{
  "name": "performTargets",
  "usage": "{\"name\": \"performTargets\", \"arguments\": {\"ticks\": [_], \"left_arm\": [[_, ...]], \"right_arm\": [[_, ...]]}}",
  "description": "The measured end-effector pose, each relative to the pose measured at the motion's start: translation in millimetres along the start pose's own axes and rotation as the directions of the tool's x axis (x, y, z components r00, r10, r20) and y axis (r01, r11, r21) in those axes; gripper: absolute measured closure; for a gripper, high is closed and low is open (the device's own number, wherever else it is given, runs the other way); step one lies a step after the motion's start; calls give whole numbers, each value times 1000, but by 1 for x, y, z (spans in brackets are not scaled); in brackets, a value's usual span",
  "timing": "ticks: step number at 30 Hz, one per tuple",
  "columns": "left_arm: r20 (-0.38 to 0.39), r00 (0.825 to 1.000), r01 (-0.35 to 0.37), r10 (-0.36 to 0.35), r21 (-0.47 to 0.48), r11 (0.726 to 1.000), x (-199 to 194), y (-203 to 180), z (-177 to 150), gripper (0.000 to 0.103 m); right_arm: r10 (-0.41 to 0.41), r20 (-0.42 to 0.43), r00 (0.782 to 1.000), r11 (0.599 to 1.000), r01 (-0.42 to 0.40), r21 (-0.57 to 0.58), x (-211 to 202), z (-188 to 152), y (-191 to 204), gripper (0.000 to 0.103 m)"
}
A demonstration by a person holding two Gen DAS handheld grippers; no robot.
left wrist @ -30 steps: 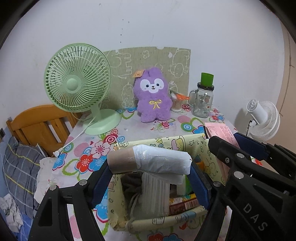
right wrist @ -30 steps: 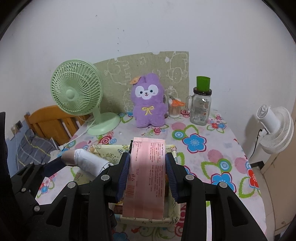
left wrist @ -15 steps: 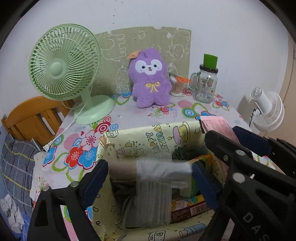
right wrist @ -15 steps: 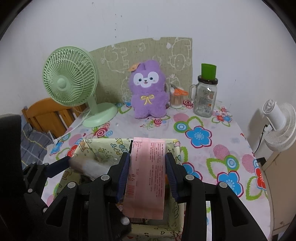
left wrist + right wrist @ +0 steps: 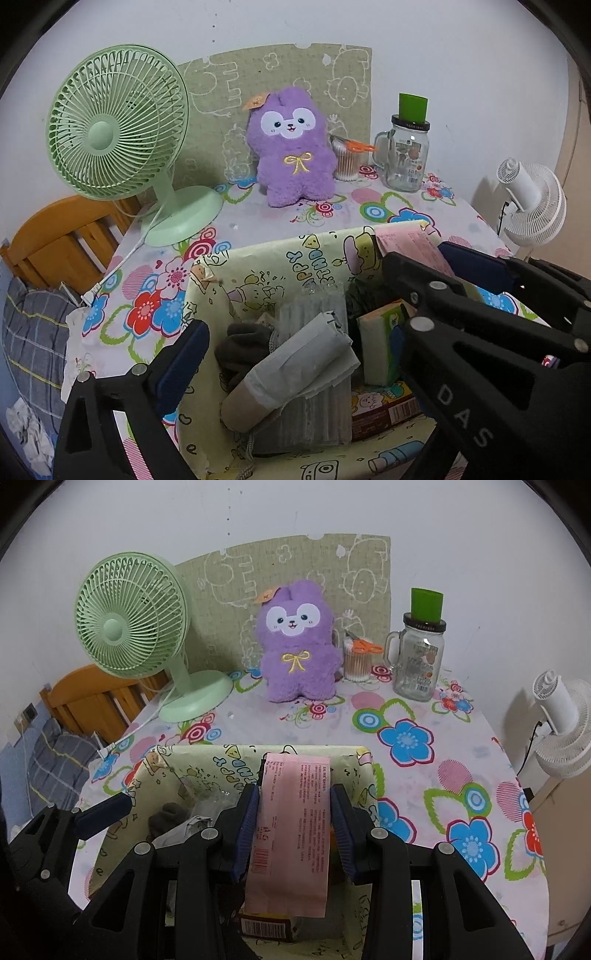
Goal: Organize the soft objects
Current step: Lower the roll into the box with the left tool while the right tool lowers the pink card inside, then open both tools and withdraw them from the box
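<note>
While the left gripper (image 5: 295,354) is opening, nothing gripped, the grey roll (image 5: 295,365) lies inside the storage box (image 5: 280,262) at the table's near edge; a pink packet (image 5: 293,830) is clamped by the right gripper (image 5: 294,830) above that box.

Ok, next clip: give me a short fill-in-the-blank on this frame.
1. The right gripper is shut on a ____ packet.
2. The grey roll lies inside the ____.
3. The plush toy is ____ in colour.
4. The left gripper has ____ between its pads.

Missing: pink; box; purple; nothing
</note>
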State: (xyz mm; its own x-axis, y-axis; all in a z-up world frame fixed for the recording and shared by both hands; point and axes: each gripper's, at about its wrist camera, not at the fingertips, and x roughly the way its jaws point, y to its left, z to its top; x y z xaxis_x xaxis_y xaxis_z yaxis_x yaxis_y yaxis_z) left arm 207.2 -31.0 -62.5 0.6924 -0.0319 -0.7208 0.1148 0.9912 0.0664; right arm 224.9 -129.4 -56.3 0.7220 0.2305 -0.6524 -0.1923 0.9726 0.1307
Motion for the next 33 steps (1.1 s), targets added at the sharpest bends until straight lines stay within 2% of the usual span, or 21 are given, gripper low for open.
{"name": "performTargets", "arguments": {"ticks": [2, 3, 4, 6, 8, 17, 33], "left_arm": [[-3, 1000, 3, -3, -2, 1000, 1, 1, 0, 3], [-5, 1000, 4, -4, -3, 1000, 2, 1, 0, 3], [-4, 1000, 5, -5, -3, 1000, 2, 1, 0, 3], [-6, 1000, 1, -1, -3, 1000, 2, 2, -1, 3], [-9, 1000, 4, -4, -5, 1000, 3, 2, -1, 3], [5, 1000, 9, -9, 0, 1000, -5, 0, -4, 2], [37, 999, 5, -5, -10, 1000, -36, 1, -21, 2]], "right_arm": [[2, -7, 1000, 1000, -2, -2, 3, -1, 0, 59], [2, -13, 1000, 1000, -2, -7, 5, -1, 1, 56], [1, -19, 1000, 1000, -2, -11, 7, -2, 2, 51], [8, -18, 1000, 1000, -9, -9, 8, -3, 2, 33], [12, -13, 1000, 1000, -12, -5, 8, -4, 2, 30], [-4, -12, 1000, 1000, 4, 2, 2, -8, 0, 25], [-49, 23, 999, 999, 50, -5, -34, -23, -1, 21]]}}
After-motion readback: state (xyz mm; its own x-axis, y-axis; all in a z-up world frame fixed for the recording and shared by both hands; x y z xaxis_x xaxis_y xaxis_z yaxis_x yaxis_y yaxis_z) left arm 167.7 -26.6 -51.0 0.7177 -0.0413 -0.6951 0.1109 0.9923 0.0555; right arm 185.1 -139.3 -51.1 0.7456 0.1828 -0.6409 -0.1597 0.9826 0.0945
